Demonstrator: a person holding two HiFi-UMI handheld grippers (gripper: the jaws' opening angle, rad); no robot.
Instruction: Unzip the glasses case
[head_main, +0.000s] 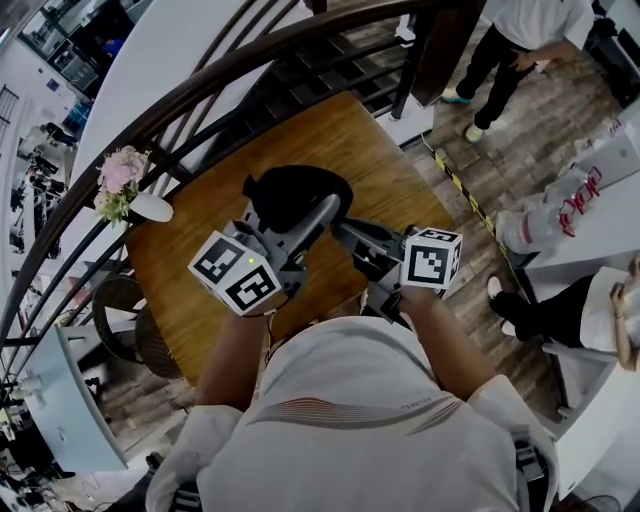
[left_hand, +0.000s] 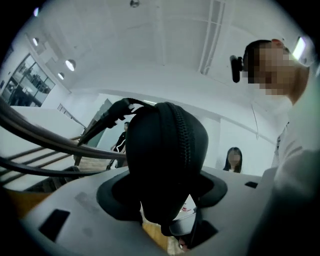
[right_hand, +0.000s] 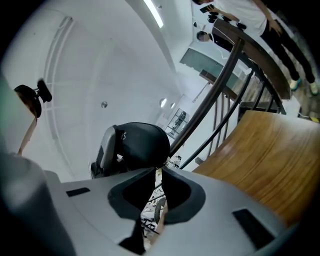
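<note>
A black zipped glasses case (head_main: 292, 192) is held up above the wooden table (head_main: 385, 150). My left gripper (head_main: 312, 216) is shut on it; in the left gripper view the case (left_hand: 167, 145) fills the space between the jaws, its zipper running up the middle. My right gripper (head_main: 346, 230) comes in from the right and meets the case's near end. In the right gripper view the case (right_hand: 137, 145) sits right at the fingertips of the right gripper (right_hand: 158, 173), whose pads stand almost together on a thin pale sliver, seemingly the zipper pull.
A white vase of pink flowers (head_main: 125, 185) stands at the table's left corner. A dark curved railing (head_main: 200, 90) runs behind the table. People stand at the upper right (head_main: 520, 40), and one sits at the right (head_main: 600, 310).
</note>
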